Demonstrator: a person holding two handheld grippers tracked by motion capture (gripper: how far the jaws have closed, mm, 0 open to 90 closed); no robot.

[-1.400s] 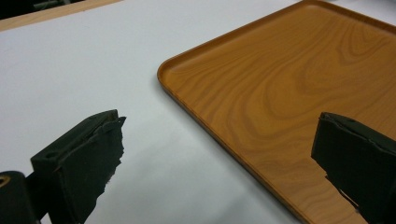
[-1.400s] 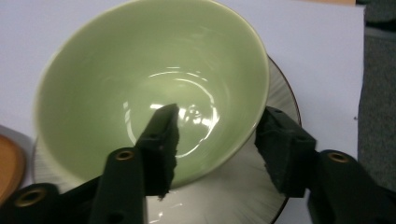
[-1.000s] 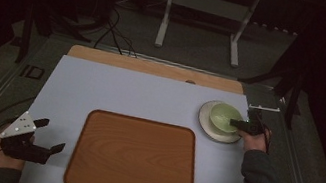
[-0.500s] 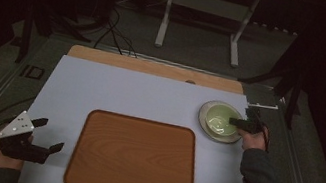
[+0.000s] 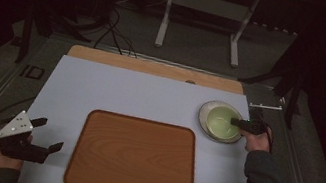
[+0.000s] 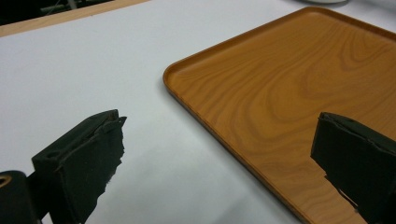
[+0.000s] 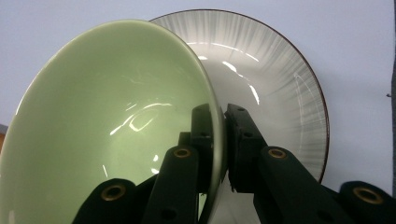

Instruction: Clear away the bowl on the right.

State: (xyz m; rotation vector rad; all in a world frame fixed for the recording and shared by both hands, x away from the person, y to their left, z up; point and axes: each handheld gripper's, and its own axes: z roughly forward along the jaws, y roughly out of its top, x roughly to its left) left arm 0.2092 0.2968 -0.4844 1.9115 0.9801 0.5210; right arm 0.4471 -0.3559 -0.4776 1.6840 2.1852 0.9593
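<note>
A pale green bowl point(image 5: 220, 121) rests on a white striped plate point(image 5: 208, 111) at the table's right side. My right gripper point(image 5: 236, 121) is shut on the bowl's right rim. In the right gripper view the green bowl point(image 7: 107, 116) is tilted above the plate point(image 7: 280, 74), with the rim pinched between the two jaws of the right gripper point(image 7: 223, 119). A wooden tray point(image 5: 134, 157) lies at the front middle of the table. My left gripper point(image 5: 46, 134) stands open near the front left corner, beside the tray's point(image 6: 299, 93) left edge, with nothing between its fingers point(image 6: 88, 154).
The table top is a white sheet point(image 5: 115, 91) over a wooden board whose far edge point(image 5: 155, 67) shows. A white metal stand point(image 5: 206, 8) and cables point(image 5: 111, 26) sit on the floor beyond the table. Rails run along both sides.
The right gripper has lifted and tipped the bowl slightly on the plate. The left gripper has barely shifted.
</note>
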